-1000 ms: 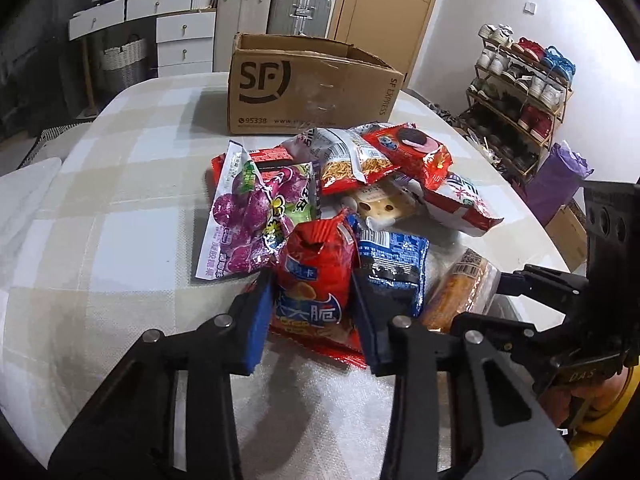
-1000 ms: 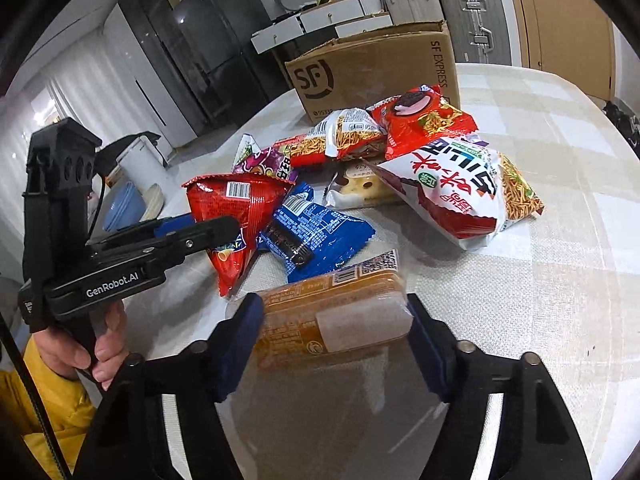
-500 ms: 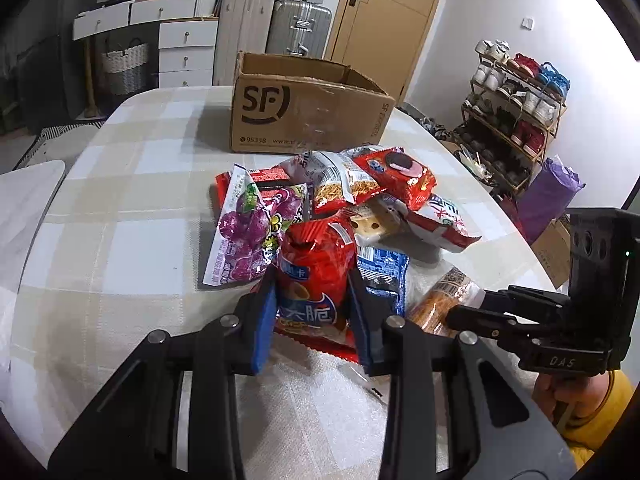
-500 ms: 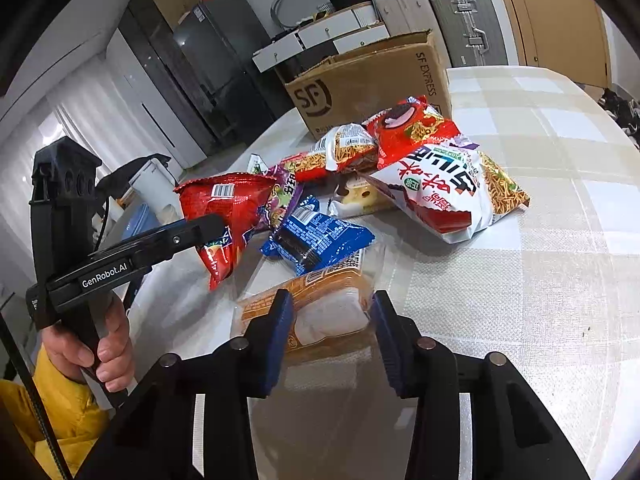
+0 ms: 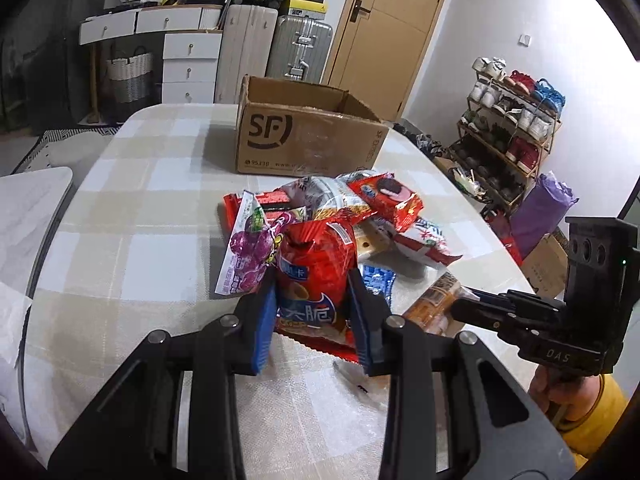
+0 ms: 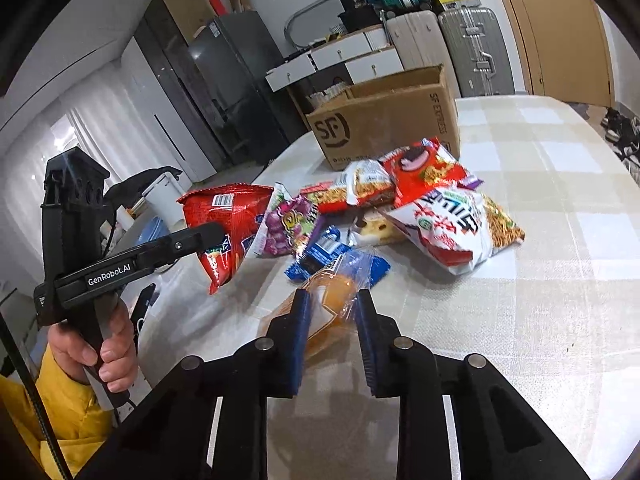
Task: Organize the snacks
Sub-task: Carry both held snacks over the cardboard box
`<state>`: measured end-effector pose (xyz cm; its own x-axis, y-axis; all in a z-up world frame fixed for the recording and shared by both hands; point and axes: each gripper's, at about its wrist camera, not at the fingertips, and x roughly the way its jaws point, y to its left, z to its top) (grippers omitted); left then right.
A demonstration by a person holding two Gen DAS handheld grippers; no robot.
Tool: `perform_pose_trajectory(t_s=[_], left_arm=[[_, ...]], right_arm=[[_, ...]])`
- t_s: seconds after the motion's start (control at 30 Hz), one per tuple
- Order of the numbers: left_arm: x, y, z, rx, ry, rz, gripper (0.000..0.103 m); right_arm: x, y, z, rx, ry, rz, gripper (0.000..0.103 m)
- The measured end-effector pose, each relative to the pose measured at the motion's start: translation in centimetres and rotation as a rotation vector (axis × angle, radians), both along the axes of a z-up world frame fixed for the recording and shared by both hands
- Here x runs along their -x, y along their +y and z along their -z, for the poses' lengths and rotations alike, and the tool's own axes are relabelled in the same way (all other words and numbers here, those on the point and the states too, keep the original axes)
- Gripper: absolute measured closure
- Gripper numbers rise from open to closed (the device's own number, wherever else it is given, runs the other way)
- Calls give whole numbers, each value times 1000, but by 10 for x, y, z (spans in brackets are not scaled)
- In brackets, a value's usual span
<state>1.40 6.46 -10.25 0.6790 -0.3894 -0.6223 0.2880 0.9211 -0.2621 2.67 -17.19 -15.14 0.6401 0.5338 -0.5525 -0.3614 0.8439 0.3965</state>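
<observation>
My left gripper [image 5: 312,296] is shut on a red chip bag [image 5: 316,260] and holds it upright, clear of the table; the right wrist view shows the bag [image 6: 224,216] hanging from that gripper [image 6: 210,232]. My right gripper [image 6: 332,308] has its jaws closing on an orange bread packet [image 6: 334,286], and the blue pads press its sides. In the left wrist view the packet [image 5: 430,306] lies at the right gripper's tips [image 5: 460,306]. An open cardboard box [image 5: 304,140] marked SF stands at the table's far side.
A heap of snacks lies between me and the box: a purple grape-candy bag [image 5: 246,248], a blue wafer pack [image 6: 320,252], a white-and-red noodle bag [image 6: 452,224], and several red packs. The checked tablecloth [image 6: 540,280] is bare at the right. A shoe rack [image 5: 508,128] stands beyond the table.
The left gripper has lifted the red chip bag off the table. The right jaws have narrowed from wide apart onto the orange packet, which now tilts up.
</observation>
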Motion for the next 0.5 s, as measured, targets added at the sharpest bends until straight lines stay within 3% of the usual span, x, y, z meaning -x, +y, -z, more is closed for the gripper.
perform_pose_trajectory(t_s=[0.37,0.5], left_arm=[[15,13,-13,18,-26,-12,73],[17,20,-17,31,-28,-22,73]], right_arm=[[7,26,-10,41,-30,-74,83],[4,23,-14,27,-35,-44,85]])
